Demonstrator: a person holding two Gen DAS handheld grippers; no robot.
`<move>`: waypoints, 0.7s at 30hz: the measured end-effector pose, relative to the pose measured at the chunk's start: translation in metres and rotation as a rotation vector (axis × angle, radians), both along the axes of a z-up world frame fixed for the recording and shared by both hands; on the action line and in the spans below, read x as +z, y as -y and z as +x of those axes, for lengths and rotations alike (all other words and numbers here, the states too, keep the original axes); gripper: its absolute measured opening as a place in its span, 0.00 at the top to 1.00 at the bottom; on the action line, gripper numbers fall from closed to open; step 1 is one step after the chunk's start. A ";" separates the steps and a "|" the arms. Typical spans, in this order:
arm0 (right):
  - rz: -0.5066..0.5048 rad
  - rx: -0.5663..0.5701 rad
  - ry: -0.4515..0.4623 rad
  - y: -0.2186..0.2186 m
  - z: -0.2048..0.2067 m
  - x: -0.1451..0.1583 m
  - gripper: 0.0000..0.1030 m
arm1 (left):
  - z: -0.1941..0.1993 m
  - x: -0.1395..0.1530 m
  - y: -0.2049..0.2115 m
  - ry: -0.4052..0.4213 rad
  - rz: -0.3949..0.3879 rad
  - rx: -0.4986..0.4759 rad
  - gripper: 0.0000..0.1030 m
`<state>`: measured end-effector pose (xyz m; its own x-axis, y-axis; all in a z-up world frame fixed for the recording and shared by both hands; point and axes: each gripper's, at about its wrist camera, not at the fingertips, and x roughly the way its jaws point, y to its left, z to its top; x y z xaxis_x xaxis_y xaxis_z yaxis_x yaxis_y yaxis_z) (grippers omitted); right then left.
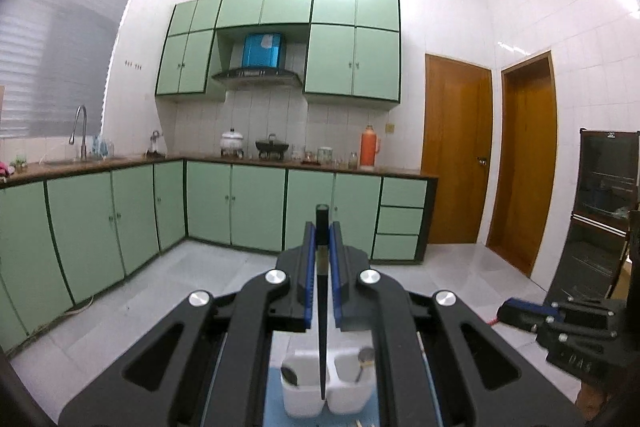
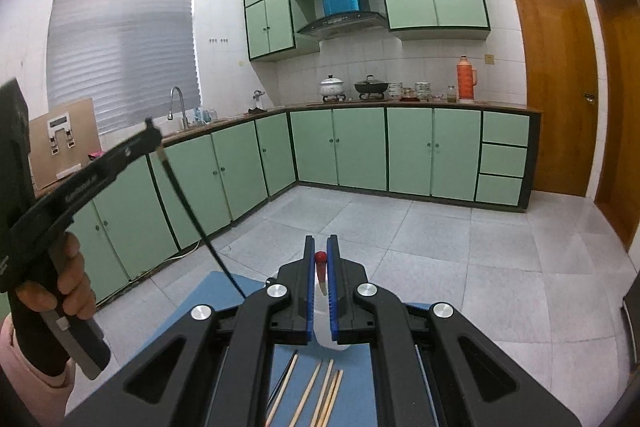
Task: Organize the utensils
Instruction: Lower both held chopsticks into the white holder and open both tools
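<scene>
Transfer step: left gripper (image 1: pixel 322 231) pinches a black chopstick (image 1: pixel 322 327) above the white holder (image 1: pixel 326 383) at bottom centre; right gripper (image 2: pixel 320 259) grips, seemingly, a red-tipped utensil (image 2: pixel 321 267). Next, lower both in.

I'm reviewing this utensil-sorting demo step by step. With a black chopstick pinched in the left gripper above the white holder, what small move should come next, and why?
Probably lower the left gripper so the black chopstick slides tip-first into the white holder. The chopstick is clamped and hangs with its tip in line with the holder's compartments, where metal spoons already stand. Which compartment the tip is over is unclear.
</scene>
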<state>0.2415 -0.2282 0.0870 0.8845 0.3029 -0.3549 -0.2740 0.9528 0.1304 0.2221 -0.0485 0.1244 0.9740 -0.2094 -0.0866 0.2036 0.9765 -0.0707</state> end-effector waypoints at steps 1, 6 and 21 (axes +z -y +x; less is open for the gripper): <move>-0.002 0.000 -0.005 -0.003 0.006 -0.001 0.95 | 0.005 -0.002 0.002 0.006 0.001 0.002 0.94; -0.020 0.009 -0.060 -0.011 0.044 -0.017 0.95 | 0.046 -0.022 0.010 -0.001 0.006 0.010 0.94; -0.073 0.039 -0.214 -0.034 0.099 -0.082 0.95 | 0.126 -0.108 0.003 -0.179 0.040 -0.009 0.94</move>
